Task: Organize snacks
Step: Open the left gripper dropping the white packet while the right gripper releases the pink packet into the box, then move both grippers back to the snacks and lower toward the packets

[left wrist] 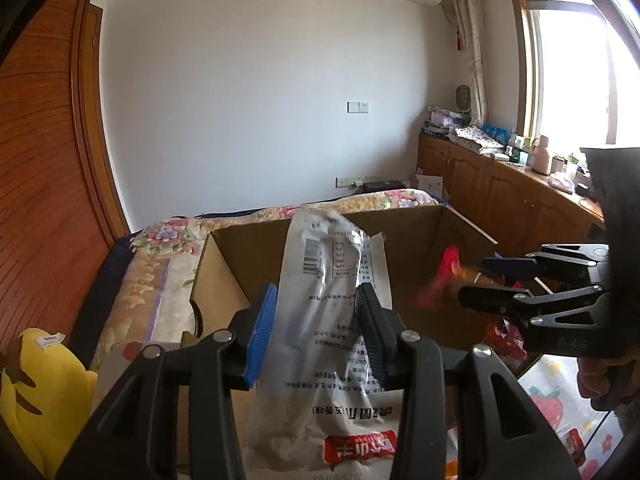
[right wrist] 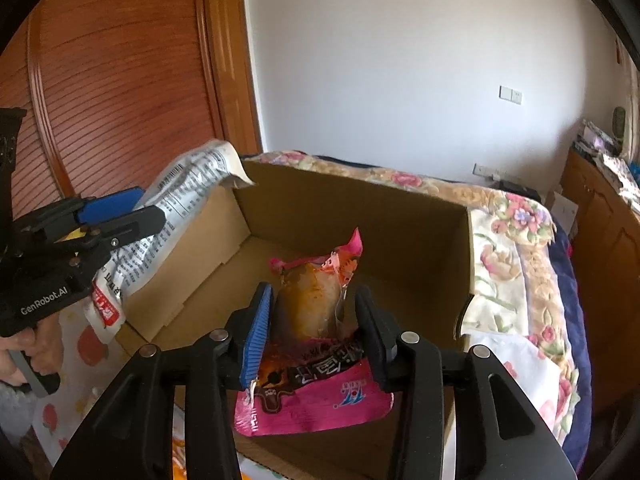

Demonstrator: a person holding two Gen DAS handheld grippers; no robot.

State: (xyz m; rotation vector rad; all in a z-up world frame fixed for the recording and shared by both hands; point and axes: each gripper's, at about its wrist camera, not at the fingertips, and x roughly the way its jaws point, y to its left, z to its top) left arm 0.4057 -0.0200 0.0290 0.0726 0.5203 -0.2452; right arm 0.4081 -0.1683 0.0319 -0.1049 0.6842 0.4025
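My left gripper (left wrist: 316, 300) is shut on a clear and white snack bag (left wrist: 336, 280) with a red label, held over the near left side of an open cardboard box (left wrist: 248, 248). The same bag (right wrist: 180, 200) and left gripper (right wrist: 136, 208) show at the left of the right wrist view. My right gripper (right wrist: 310, 304) is shut on a pink snack packet (right wrist: 316, 312) with a brown food piece inside, held above the box (right wrist: 400, 216). In the left wrist view the right gripper (left wrist: 476, 284) is at the right with the blurred pink packet (left wrist: 440, 280).
The box stands on a floral quilt (right wrist: 512, 248) on a bed. A yellow plush toy (left wrist: 36, 392) lies at the left. A wooden wardrobe (right wrist: 120, 80) is behind. Wooden cabinets (left wrist: 500, 188) with clutter run under the window. More packets (left wrist: 508, 340) lie near the box.
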